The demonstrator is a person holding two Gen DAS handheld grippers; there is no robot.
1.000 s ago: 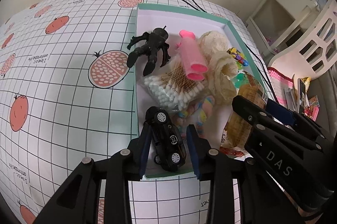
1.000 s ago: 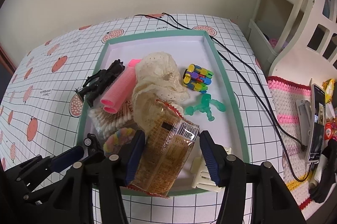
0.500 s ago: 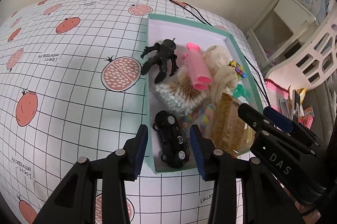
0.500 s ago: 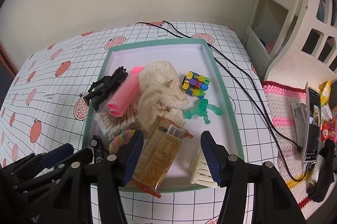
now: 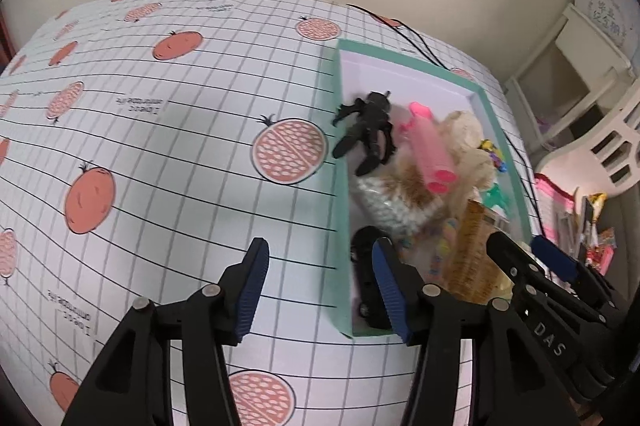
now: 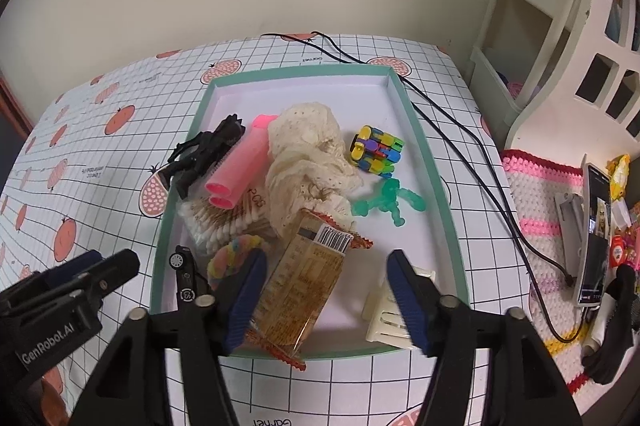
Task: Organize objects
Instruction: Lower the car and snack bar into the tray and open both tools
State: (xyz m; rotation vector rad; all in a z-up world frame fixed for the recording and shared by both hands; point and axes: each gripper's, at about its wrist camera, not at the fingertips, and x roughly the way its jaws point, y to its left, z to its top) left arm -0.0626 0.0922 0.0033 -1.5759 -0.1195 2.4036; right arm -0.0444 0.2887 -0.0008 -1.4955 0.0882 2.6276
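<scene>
Toys and small things fill the green tray [image 6: 436, 162] on my desk [image 5: 160, 146], which has a white cloth with squares and orange fruit on it.

My left gripper [image 5: 320, 280] is spread wide and holds nothing. It hangs over the tray's left wall near the front corner. One finger is over the cloth and the other is over the black toy car [image 5: 370, 278]. The car lies inside the tray, tight in the front left corner, just under that right finger.

My right gripper [image 6: 326, 296] is wide apart too, with nothing in it. It hangs over the front edge of the tray. The snack packet [image 6: 308, 278] lies between its fingers, nearer the left one, and its end sticks out over the front edge. The cream hair clip [image 6: 384, 318] sits in the front right part, partly under the right finger.

Farther back I see a bag of cotton swabs [image 6: 224, 222], pink rollers [image 6: 240, 166] on top of it, a black robot toy [image 6: 204, 150] leaning on the left wall, a cream lace cloth [image 6: 308, 150] in the middle, a colourful block toy [image 6: 376, 148] and a green figure [image 6: 386, 200] toward the right side.
</scene>
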